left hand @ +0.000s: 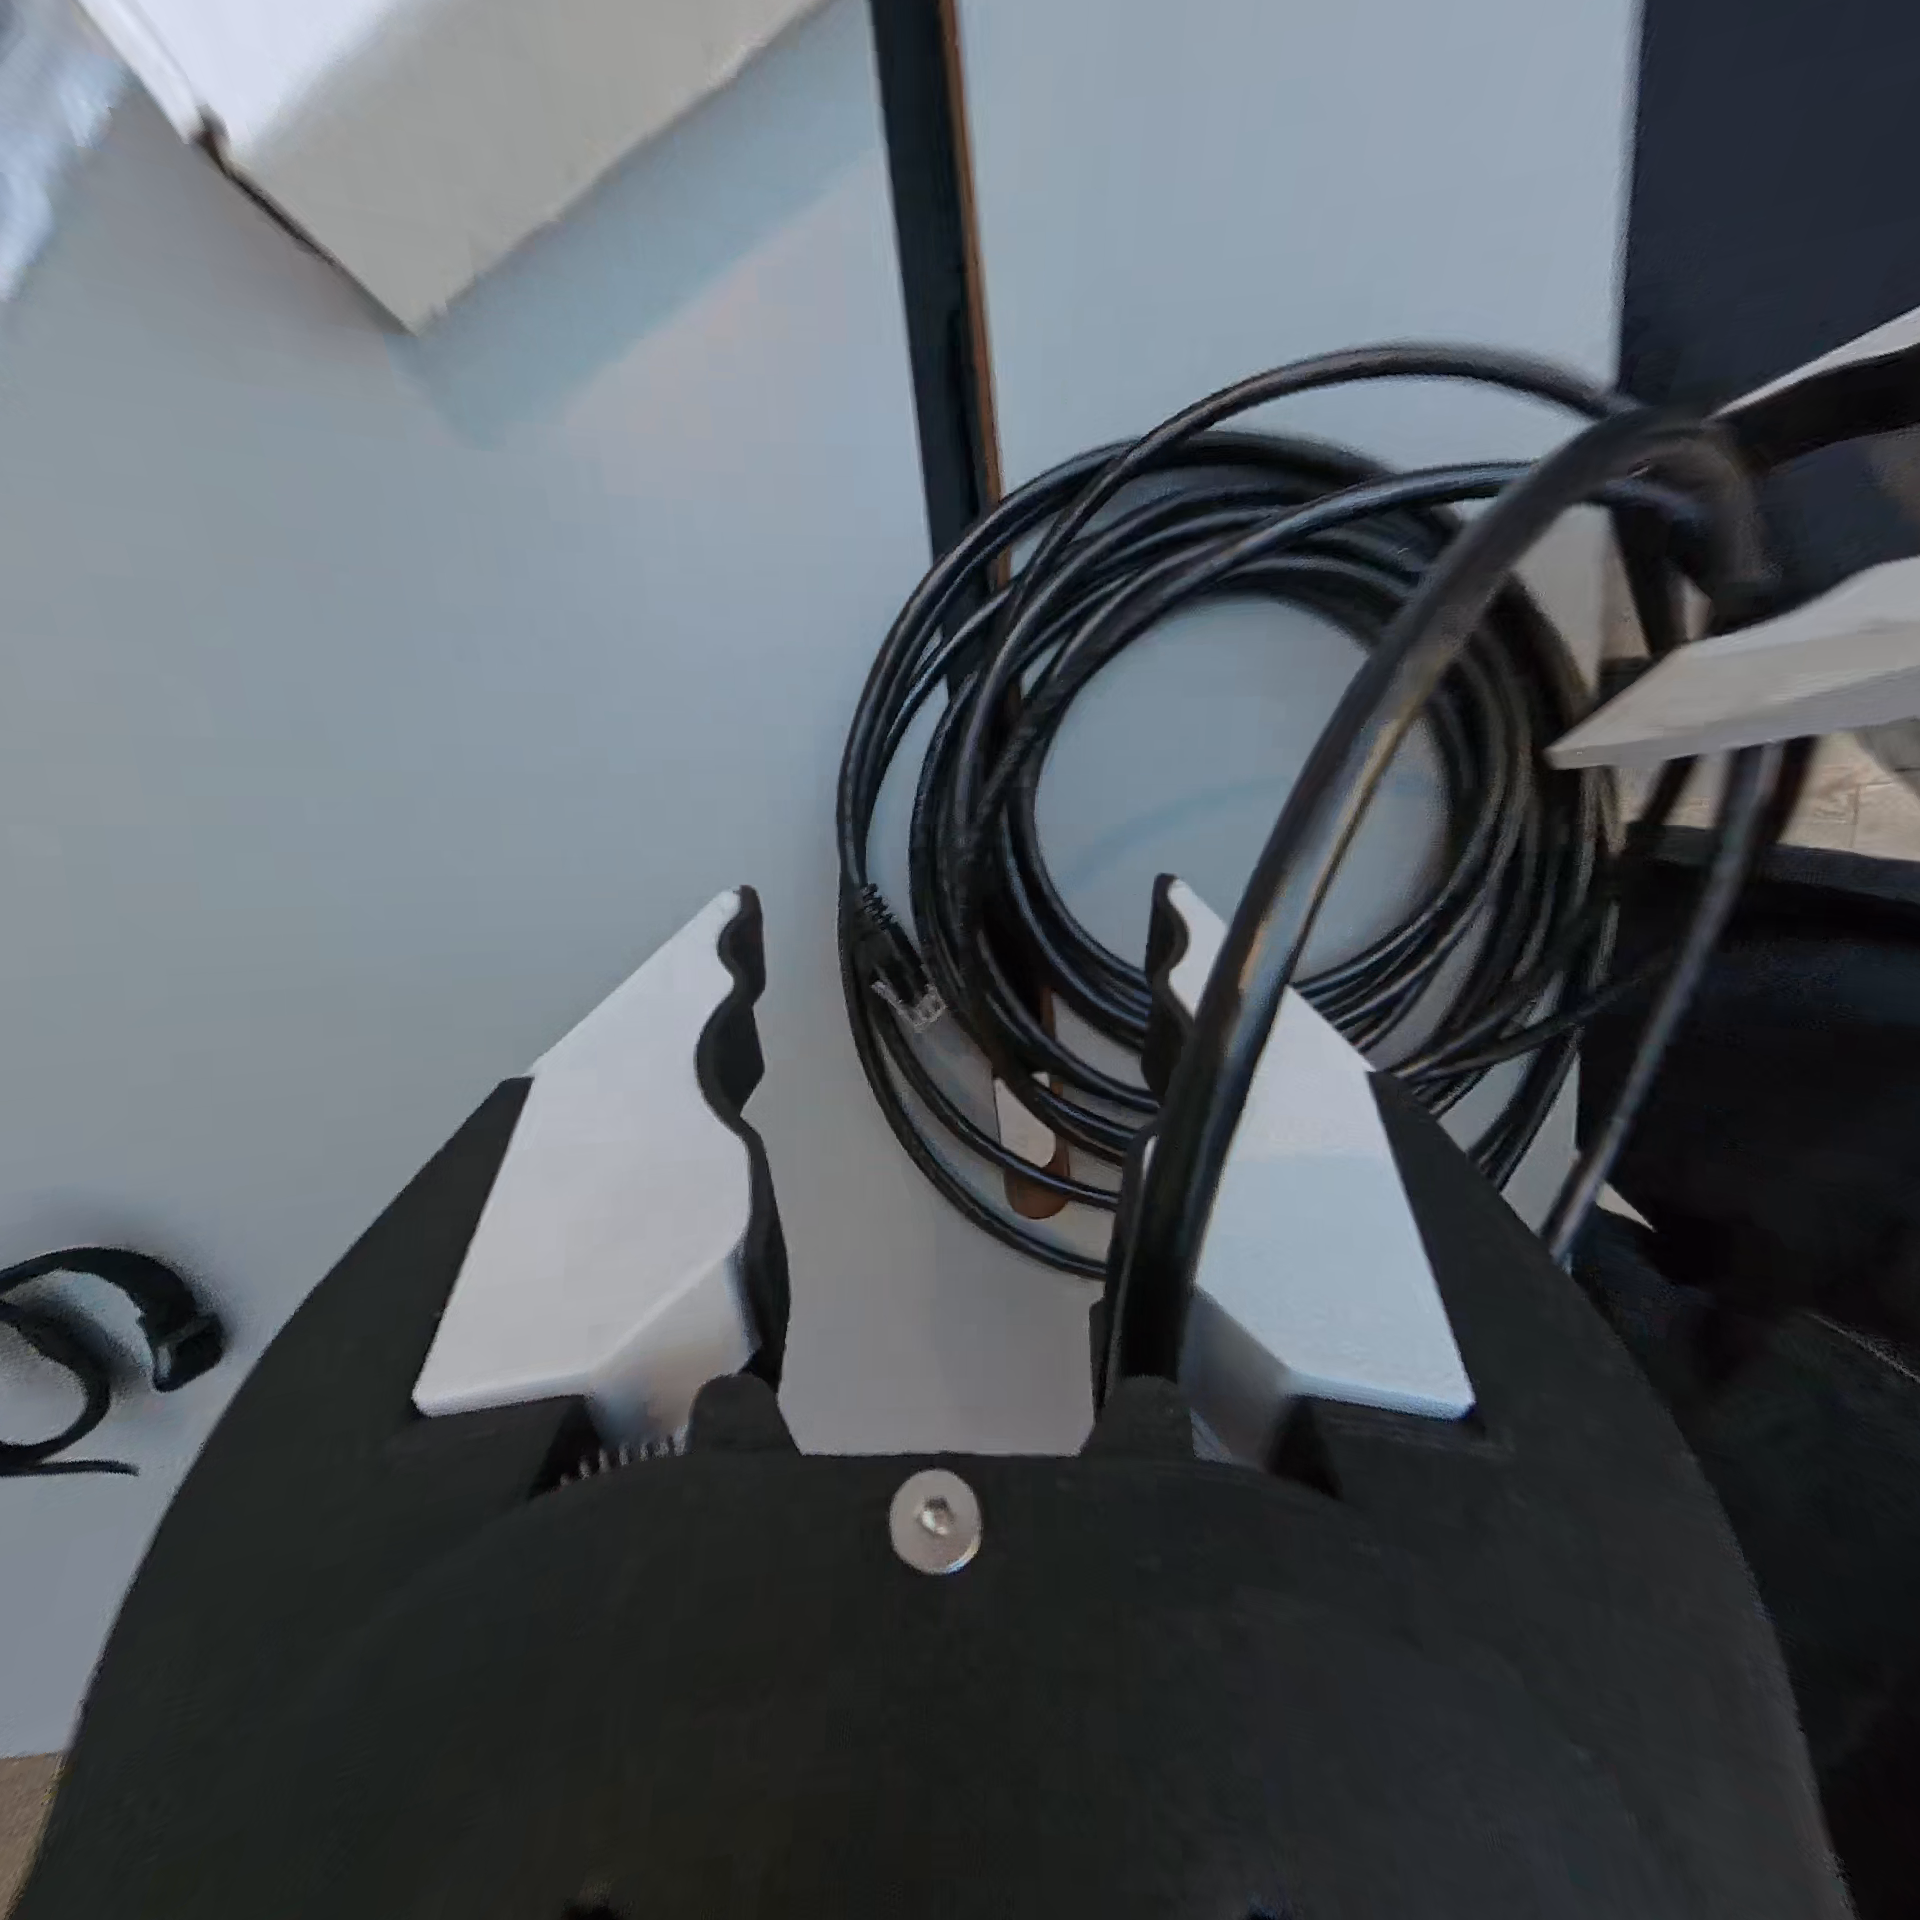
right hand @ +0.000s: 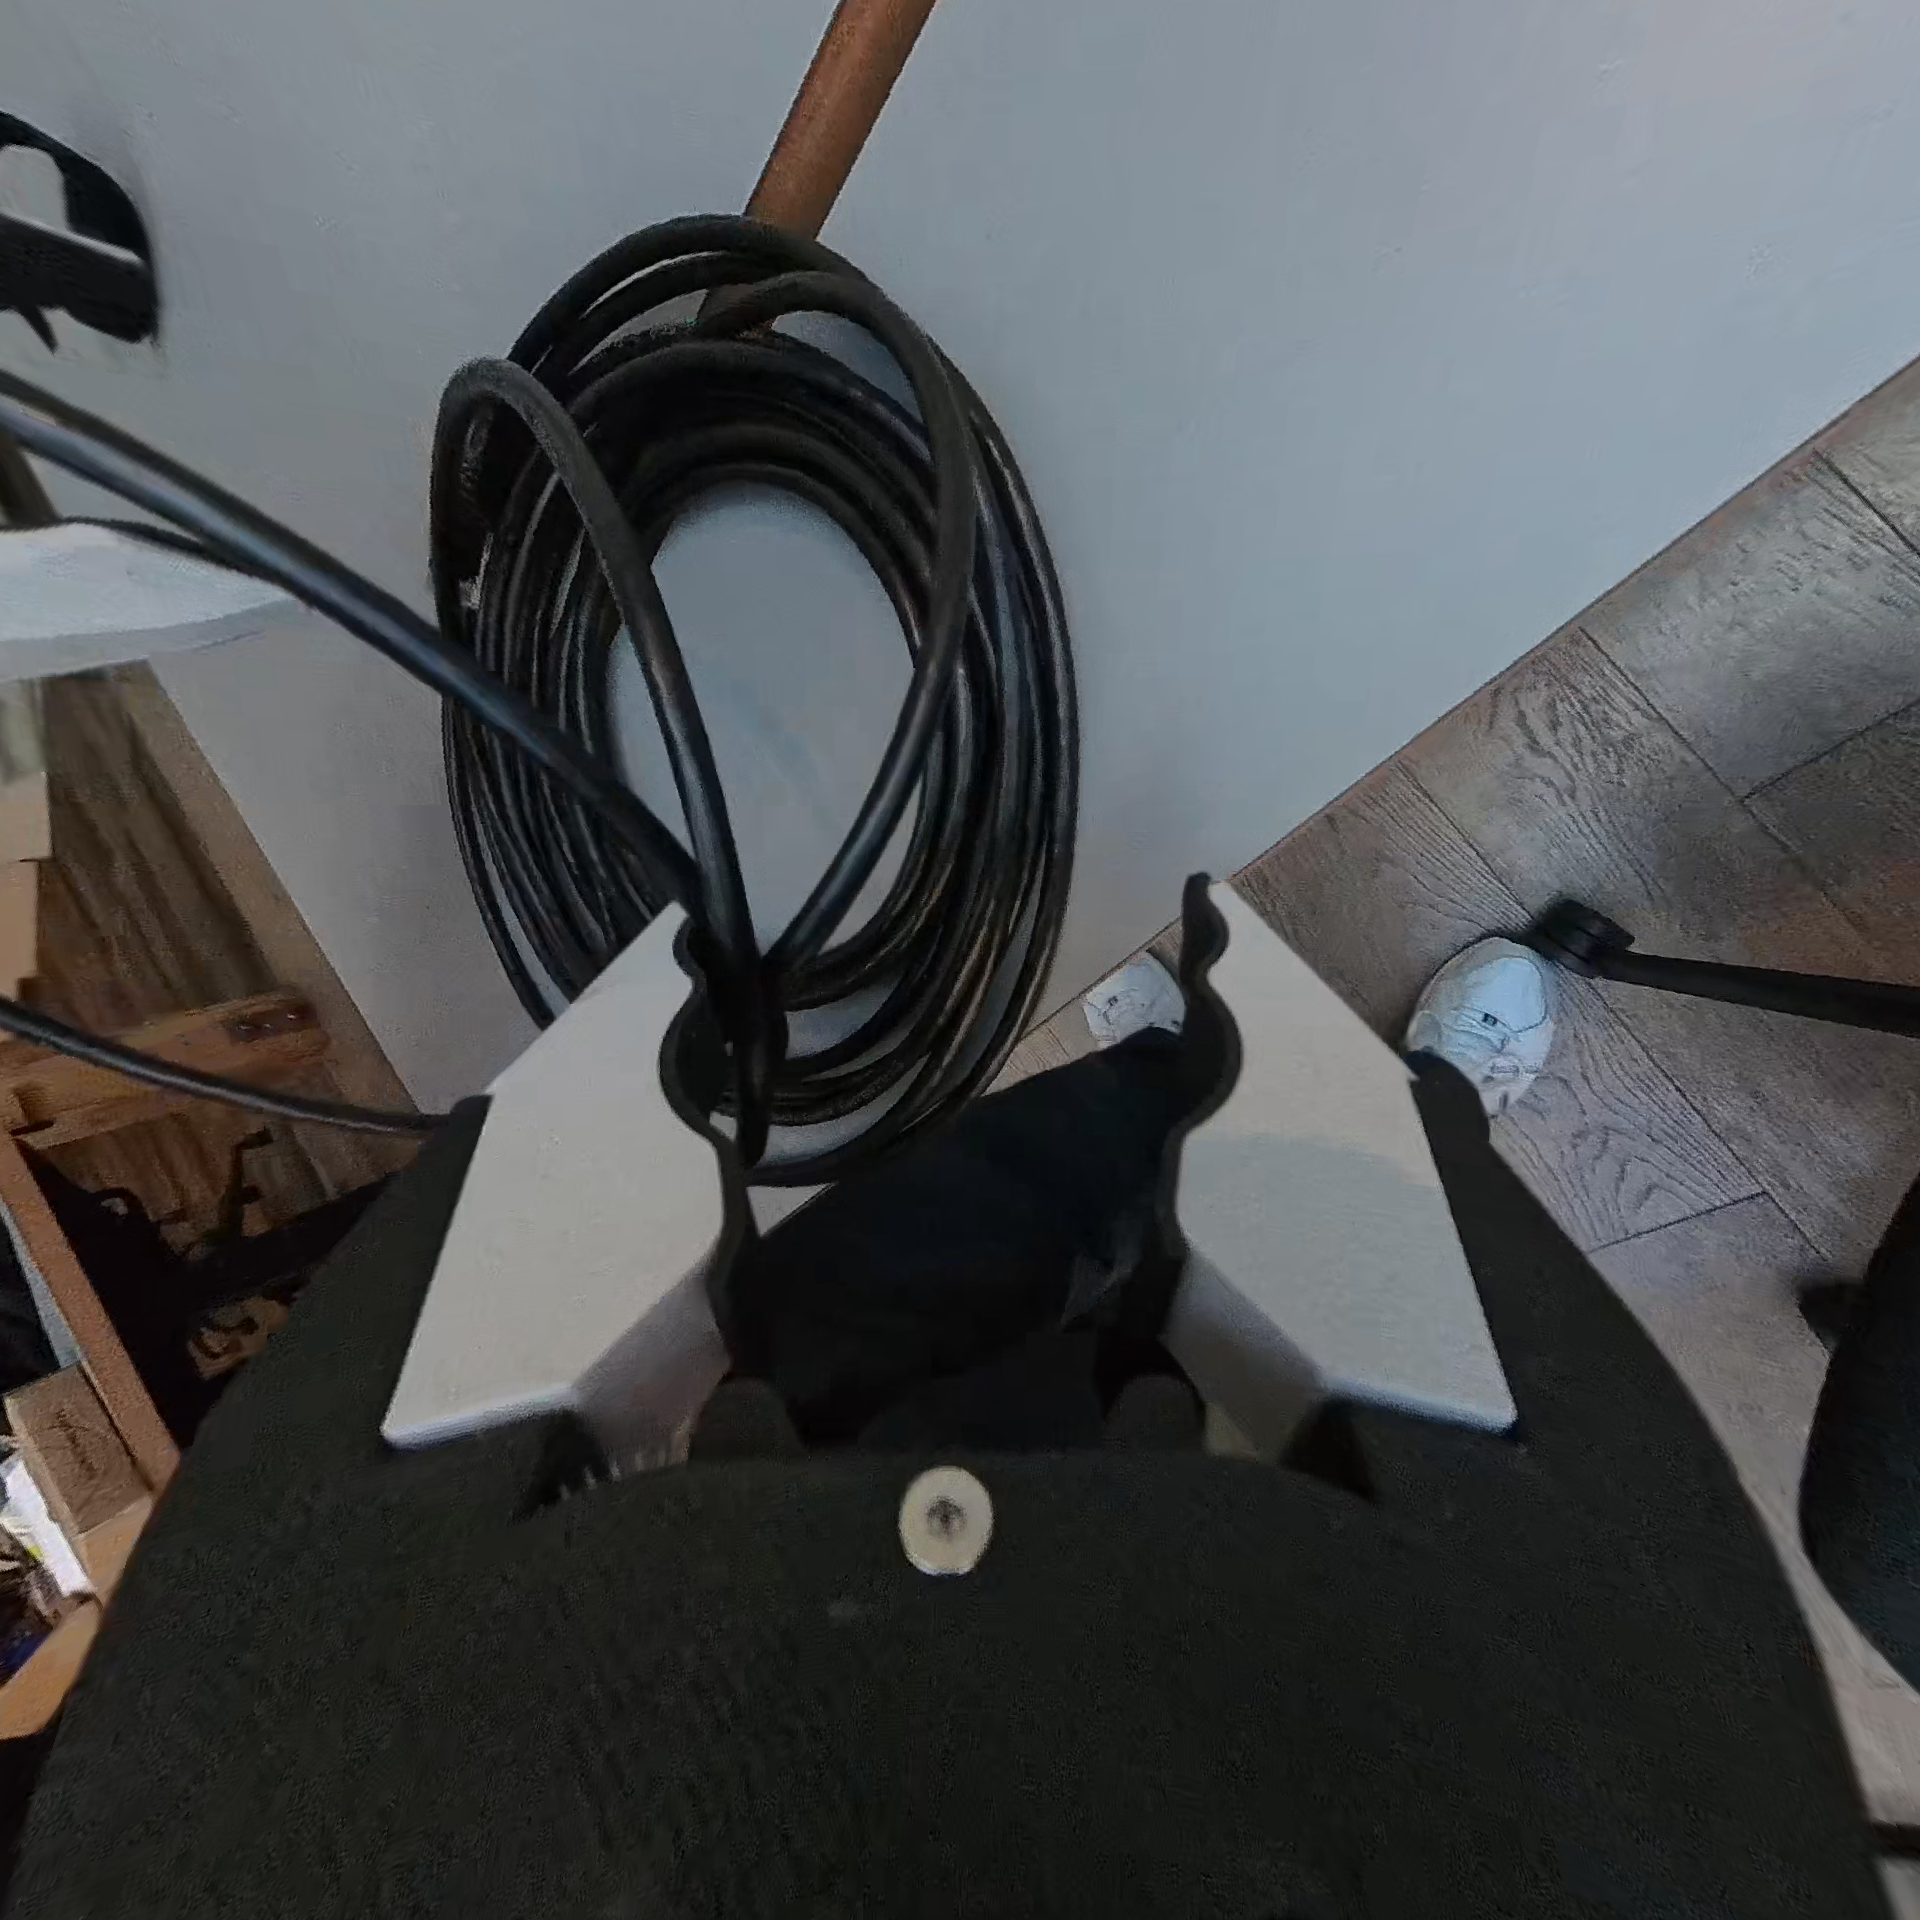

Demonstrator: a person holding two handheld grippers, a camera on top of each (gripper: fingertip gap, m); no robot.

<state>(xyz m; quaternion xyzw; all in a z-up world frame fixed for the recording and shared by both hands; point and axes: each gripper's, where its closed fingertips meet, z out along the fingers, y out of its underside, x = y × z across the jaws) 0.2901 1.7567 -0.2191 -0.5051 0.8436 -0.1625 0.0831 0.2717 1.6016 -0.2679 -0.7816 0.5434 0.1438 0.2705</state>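
Blurring black cable coil (right hand: 769, 675) edges

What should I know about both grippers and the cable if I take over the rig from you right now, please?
Left gripper: open, clamping nothing. One black strand runs along the inside of its right finger.
Right gripper: open. A few loops of the cable coil rest against its left finger's pad, not clamped.
Coil: over the white table, across a brown rod. Its clear plug is free at the coil's left edge.
Black strap: on the table, apart from the coil and not around it.
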